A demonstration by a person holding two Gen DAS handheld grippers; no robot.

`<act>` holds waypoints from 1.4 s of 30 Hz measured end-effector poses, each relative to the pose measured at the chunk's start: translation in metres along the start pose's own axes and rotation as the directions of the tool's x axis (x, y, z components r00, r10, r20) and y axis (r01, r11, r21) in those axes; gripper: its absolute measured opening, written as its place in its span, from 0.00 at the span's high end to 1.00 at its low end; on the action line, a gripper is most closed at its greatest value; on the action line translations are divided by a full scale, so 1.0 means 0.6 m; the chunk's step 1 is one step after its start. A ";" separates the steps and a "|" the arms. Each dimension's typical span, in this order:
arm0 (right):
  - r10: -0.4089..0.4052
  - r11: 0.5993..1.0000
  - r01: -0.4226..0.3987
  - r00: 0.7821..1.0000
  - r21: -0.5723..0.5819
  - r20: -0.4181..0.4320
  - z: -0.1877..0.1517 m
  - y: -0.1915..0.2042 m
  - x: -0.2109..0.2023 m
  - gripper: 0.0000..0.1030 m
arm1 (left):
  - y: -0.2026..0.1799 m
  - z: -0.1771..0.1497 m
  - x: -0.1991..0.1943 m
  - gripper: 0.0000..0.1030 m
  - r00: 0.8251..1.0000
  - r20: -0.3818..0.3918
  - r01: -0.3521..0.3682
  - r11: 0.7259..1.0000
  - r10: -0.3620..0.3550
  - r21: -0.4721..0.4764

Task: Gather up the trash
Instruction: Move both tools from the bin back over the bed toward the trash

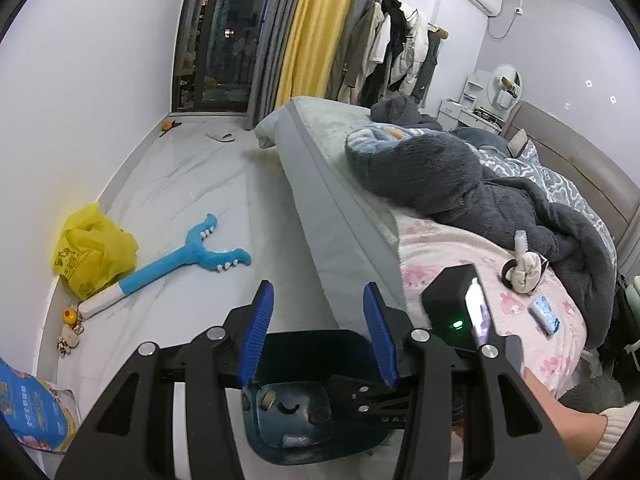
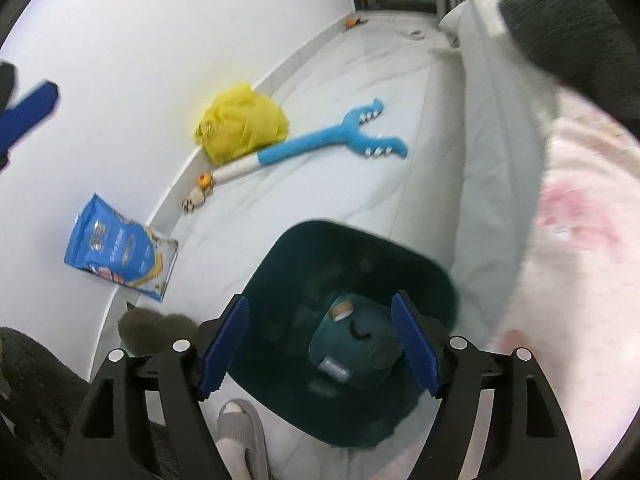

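right tool (image 2: pixel 320 346) tips down, jaws wide, holding nothing | dark bin (image 2: pixel 280 264) right below, on floor by bed edge | left tool (image 1: pixel 318 334) partly open, empty

1. White walls (image 1: pixel 100 80) meet a pale marble-look floor (image 1: pixel 192 184).
2. A dark glass door (image 1: pixel 224 36) stands beside grey and yellow curtains (image 1: pixel 316 24).
3. A bed (image 1: pixel 332 200) carries rumpled grey blankets (image 1: pixel 480 184).
4. Clothes hang on a rack (image 1: pixel 396 48).
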State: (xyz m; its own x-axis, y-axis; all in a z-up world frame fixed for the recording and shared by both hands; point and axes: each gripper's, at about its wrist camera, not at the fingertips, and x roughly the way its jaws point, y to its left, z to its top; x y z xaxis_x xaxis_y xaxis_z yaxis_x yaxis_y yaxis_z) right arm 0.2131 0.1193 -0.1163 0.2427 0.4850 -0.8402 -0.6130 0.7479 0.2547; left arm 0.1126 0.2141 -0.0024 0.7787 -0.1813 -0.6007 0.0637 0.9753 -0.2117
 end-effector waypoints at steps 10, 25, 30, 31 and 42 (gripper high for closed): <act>-0.056 0.998 0.056 0.991 0.007 0.120 -0.016 -0.053 -0.106 0.21 | -0.071 0.020 0.015 0.42 0.999 0.005 0.046 0.998 -0.046 0.039; -0.160 0.986 0.149 0.971 0.077 0.175 -0.068 -0.161 -0.198 0.19 | -0.175 0.029 0.056 0.31 0.993 -0.018 0.118 0.989 -0.117 0.085; -0.193 0.979 0.174 0.963 0.108 0.190 -0.093 -0.196 -0.225 0.17 | -0.210 0.031 0.067 0.27 0.990 -0.025 0.141 0.985 -0.139 0.097; -0.204 0.976 0.184 0.960 0.118 0.193 -0.100 -0.206 -0.233 0.16 | -0.215 0.031 0.070 0.26 0.990 -0.027 0.143 0.985 -0.141 0.099; -0.297 0.948 0.263 0.934 0.182 0.199 -0.148 -0.283 -0.275 0.11 | -0.283 0.026 0.108 0.19 0.983 -0.066 0.177 0.976 -0.170 0.124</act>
State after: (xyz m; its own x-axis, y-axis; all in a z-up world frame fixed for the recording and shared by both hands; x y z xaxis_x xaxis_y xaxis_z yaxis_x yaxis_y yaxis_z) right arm 0.2101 -0.1278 -0.0636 0.5587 0.3210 -0.7648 -0.3805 0.9185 0.1076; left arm 0.1618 0.0388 0.0067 0.7138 -0.3525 -0.6052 0.2779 0.9357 -0.2173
